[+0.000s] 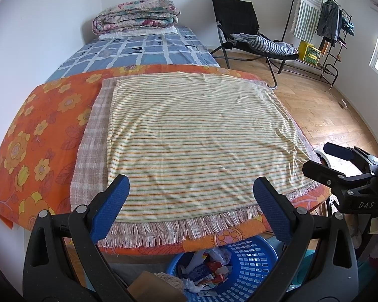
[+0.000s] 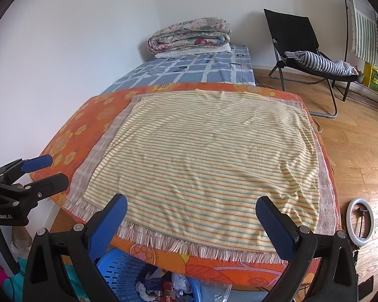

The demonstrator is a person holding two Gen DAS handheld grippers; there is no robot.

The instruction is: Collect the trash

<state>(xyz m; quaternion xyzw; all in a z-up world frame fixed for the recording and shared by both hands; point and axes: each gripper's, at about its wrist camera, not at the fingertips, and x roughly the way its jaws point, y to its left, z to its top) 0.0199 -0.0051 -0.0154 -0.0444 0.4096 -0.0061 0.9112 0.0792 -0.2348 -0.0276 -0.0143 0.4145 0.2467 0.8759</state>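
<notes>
A blue plastic basket (image 1: 252,261) stands on the floor below the near edge of the bed and holds several pieces of crumpled trash (image 1: 209,269); it also shows in the right wrist view (image 2: 121,271) with trash (image 2: 163,287) inside. My left gripper (image 1: 191,201) is open and empty above the near edge of a striped yellow cloth (image 1: 196,136). My right gripper (image 2: 191,221) is open and empty over the same cloth (image 2: 209,156). Each gripper shows in the other's view, the right one (image 1: 337,161) and the left one (image 2: 37,171). No trash shows on the cloth.
The cloth lies on a checked fringed blanket (image 1: 88,151) over an orange flowered sheet (image 1: 32,136). Folded quilts (image 1: 136,15) sit at the bed's far end. A black folding chair (image 1: 239,25), a clothes rack (image 1: 325,25) and a ring light (image 2: 360,224) stand on the wooden floor at the right.
</notes>
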